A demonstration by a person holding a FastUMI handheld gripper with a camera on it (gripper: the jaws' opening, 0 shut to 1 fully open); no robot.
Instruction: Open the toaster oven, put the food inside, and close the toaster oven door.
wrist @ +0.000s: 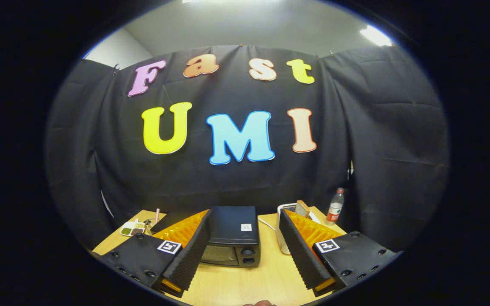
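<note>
Claw (245,265) spread wide and empty, toaster oven (232,236) just ahead between its fingers — door shut, bare tabletop (266,276) in front

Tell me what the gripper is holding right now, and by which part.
Nothing. The gripper is open, its fingers spread apart above the light wooden table, with the black box-shaped toaster oven beyond them, its door shut.
</note>
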